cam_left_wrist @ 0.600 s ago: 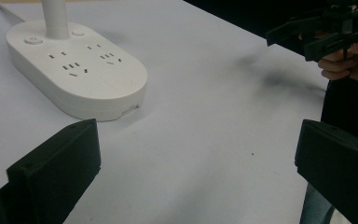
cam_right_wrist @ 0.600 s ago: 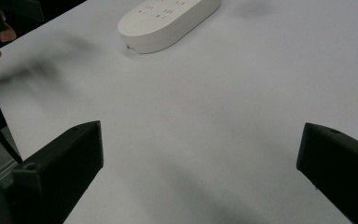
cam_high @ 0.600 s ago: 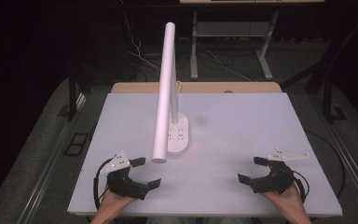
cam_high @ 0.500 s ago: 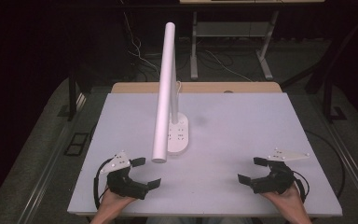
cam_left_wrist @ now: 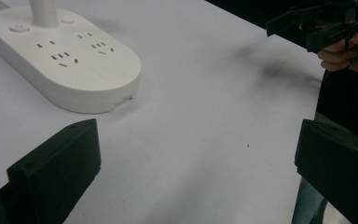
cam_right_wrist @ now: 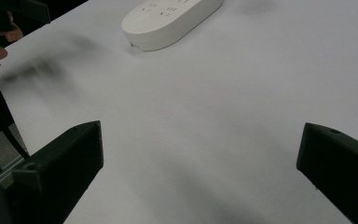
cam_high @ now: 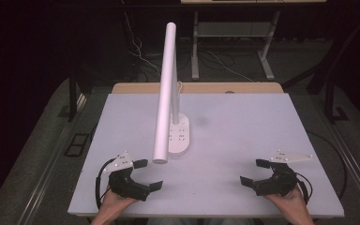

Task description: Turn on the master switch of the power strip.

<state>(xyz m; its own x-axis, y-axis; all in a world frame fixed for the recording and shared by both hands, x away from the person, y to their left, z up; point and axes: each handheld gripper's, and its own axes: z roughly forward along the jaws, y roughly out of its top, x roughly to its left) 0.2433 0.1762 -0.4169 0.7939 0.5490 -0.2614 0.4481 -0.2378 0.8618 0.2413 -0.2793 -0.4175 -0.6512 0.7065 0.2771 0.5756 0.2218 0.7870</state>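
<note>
From above, a white lamp (cam_high: pixel 165 93) stands mid-table (cam_high: pixel 262 122), its long tube reaching toward the near edge, with the left gripper (cam_high: pixel 147 174) and right gripper (cam_high: pixel 256 171) both spread wide near that edge. The left gripper view has the oval socket base (cam_left_wrist: pixel 65 60) lying lengthwise ahead-left. The right gripper view puts it far ahead (cam_right_wrist: pixel 170 18).

Counter (cam_high: pixel 262 140): matt white top, smooth, faintly smudged with grey marks; a strip of wood-toned edge shows along its far side. Power strip base (cam_left_wrist: pixel 70 65): white plastic, smooth, slight sheen. Lamp tube (cam_high: pixel 165 93): white, smooth, satin finish. Left claw (cam_high: pixel 143 174) and right claw (cam_high: pixel 255 171): matt black plastic jaws.
</note>
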